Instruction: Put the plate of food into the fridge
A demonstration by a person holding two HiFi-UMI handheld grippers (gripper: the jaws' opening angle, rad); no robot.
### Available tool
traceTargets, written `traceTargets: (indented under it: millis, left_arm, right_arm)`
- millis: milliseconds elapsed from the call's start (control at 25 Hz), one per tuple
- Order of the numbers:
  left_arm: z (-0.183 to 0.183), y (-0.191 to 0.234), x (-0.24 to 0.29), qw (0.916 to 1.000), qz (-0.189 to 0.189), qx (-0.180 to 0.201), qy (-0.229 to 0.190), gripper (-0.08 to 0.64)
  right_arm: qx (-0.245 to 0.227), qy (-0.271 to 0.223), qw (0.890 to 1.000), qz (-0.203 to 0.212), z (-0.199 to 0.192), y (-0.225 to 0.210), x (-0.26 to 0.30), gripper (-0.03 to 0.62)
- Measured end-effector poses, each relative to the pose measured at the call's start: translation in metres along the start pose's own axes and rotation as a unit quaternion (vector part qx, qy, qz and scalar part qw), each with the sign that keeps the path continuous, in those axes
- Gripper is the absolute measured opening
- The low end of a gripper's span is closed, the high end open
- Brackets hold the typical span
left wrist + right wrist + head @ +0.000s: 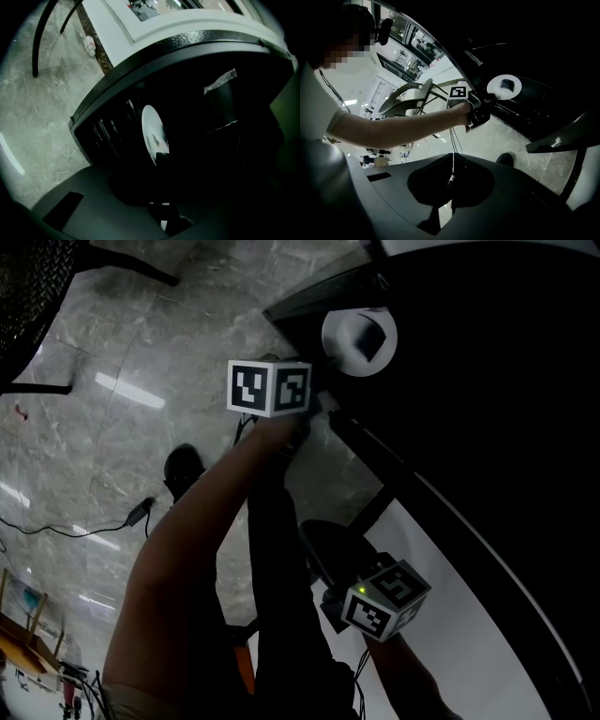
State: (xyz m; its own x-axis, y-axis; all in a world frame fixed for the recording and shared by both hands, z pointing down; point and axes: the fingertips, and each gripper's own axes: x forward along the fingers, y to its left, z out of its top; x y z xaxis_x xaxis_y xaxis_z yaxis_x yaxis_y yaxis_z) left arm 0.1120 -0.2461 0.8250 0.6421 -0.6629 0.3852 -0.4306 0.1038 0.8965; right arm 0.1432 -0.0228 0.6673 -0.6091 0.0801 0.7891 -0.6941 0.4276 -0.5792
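A white plate [349, 334] with a dark piece of food [372, 341] on it sits inside the dark fridge [487, 381]. My left gripper [323, 371] reaches in and its tip is at the plate's near rim. From the right gripper view the left gripper [487, 99] meets the plate [499, 89] at its lower left edge. The left gripper view shows the plate [151, 126] almost edge-on, with a dark fingertip [161, 157] over its lower rim; the jaws are lost in the dark. My right gripper [452, 157] hangs back over the floor, shut and holding nothing.
A white panel [469, 624] runs along the fridge's lower right. On the marble floor [122, 427] lie a cable [94, 529] and a dark shoe [183, 470]. A black mesh chair [28, 296] stands at the top left. Dark shelf slots [110, 129] are left of the plate.
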Motion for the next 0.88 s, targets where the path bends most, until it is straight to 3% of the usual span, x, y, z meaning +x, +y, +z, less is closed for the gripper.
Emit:
traceTargets:
  millis: [360,440,720,880]
  left_arm:
    - [0.014,0.004,-0.004,0.9989,0.005,-0.018,-0.042,0.056]
    - [0.010,0.006,-0.010,0.9987,0.006,-0.027,-0.043,0.110]
    - [-0.009,0.003,-0.004,0.9998,0.018,0.003,-0.004,0.118]
    - [-0.004,0.000,0.002,0.9992,0.025,0.031,-0.006,0.043]
  right_arm:
    - [-0.005,-0.002,1.000,-0.004,0.002,-0.003,-0.001,0.023]
    - [-0.006,-0.001,1.000,-0.003,0.000,-0.001,0.002,0.023]
    - [-0.006,-0.004,1.000,0.004,0.002,0.006,0.007,0.023]
    - [-0.004,-0.005,1.000,-0.002,-0.001,0.002,0.003,0.023]
